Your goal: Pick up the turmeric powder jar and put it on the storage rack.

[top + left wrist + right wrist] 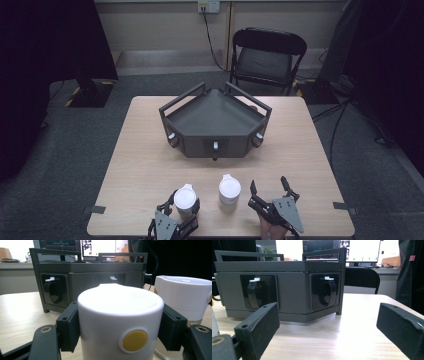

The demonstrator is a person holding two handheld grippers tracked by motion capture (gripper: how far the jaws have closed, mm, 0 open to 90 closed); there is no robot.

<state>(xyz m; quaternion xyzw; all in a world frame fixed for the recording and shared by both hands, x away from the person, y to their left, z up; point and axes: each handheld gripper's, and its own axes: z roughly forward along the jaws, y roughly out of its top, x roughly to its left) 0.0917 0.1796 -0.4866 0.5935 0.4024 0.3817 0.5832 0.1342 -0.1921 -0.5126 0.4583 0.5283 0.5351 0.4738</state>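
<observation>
table (135, 165): pale wood-grain laminate, flat and matte, everything sits on it. I'll place the rest relative to the grey tray.
grey tray (215, 120): biggest thing on top, dark grey and angular with a faceted front, raised rail handles and black recessed latches with little white tabs. Looks like painted metal or hard plastic, can't say which. It's bare inside, so nothing loaded yet as far as I can see.
right-hand cup (229, 189): white, smooth and glossy with a pour-lip rim, standing free in front of the tray, nearer the person.
left-hand cup (185, 199): same white glossy cylinder, yellow round dot on its side (135, 340), in front of the tray and just left of the other cup.
left gripper (181, 212): black blocky pads clamped on the left-hand cup's sides, so the grab looks done and lifting is still to come, I'd guess.
right gripper (270, 189): jaws spread wide, nothing between them, parked in front of the tray beside the right-hand cup.
</observation>
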